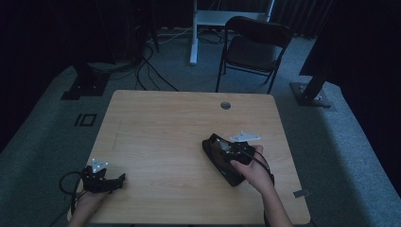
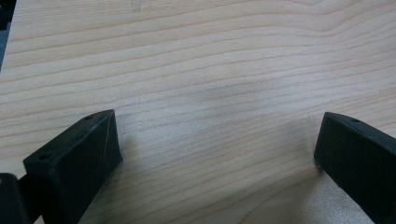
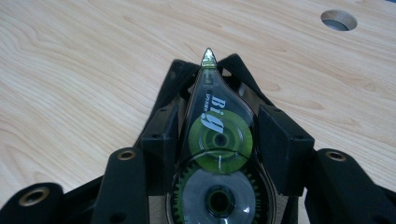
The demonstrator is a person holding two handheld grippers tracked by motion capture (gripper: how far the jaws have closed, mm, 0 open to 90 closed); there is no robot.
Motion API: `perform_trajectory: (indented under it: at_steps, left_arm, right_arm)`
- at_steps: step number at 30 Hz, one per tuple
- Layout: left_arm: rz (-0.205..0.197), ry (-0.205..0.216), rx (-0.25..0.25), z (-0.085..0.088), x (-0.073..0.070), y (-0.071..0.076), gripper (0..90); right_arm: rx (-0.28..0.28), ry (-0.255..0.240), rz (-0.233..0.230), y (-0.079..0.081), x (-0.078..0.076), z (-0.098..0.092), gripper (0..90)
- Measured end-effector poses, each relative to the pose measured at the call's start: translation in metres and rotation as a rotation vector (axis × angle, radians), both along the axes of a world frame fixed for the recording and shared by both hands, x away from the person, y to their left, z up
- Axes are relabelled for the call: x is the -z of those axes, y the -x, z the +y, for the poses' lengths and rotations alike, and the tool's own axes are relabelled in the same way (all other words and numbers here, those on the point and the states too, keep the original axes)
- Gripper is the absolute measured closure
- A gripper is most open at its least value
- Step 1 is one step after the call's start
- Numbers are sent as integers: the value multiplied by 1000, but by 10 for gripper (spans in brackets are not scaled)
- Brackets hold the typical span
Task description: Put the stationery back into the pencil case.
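- currently we hold a correction tape dispenser (image 3: 217, 154) between the jaws of the right gripper (image 3: 219, 140); the pads press on its two flat sides, so the jaws stand narrow, clamped on the casing.
- in the right gripper view the dispenser's long axis runs along the jaws, from its clear gear wheels at 6 o'clock to its pointed tip (image 3: 208, 57) at 12 o'clock, where the tip projects just beyond the jaw ends.
- in the high view the right gripper (image 1: 227, 158) sits over the right half of the table (image 1: 161, 127), tilted down toward the surface; we cannot tell whether the tip touches the wood.
- the left gripper (image 1: 106, 179) rests near the table's front left corner, at about 9 o'clock from the dispenser and well apart from it; its jaws stand wide over bare wood, holding nothing.
- we judge that the coming move turns on the tip: it leads toward 12 o'clock from the jaws, so any stroke or set-down should follow that axis, and the right hand alone is placed to make it.
- a round cable hole (image 3: 339, 20) lies at about 1 o'clock from the tip, well apart.
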State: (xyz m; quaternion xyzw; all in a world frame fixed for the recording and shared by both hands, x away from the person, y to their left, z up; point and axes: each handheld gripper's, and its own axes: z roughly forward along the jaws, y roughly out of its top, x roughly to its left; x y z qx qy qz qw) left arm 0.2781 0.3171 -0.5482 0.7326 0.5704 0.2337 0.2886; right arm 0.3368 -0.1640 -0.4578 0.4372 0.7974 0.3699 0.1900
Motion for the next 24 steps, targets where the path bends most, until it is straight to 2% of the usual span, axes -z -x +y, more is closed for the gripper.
perform_trajectory:
  at_steps: [6, 16, 24]
  left_arm:
    - [0, 0, 0, 0, 0, 0, 5]
    - [0, 0, 0, 0, 0, 0, 5]
    - [0, 0, 0, 0, 0, 0, 5]
  right_arm:
    - [4, 14, 19, -3, 8, 5, 498]
    - [-3, 64, 59, -8, 22, 13, 498]
    - [23, 68, 87, -14, 27, 14, 497]
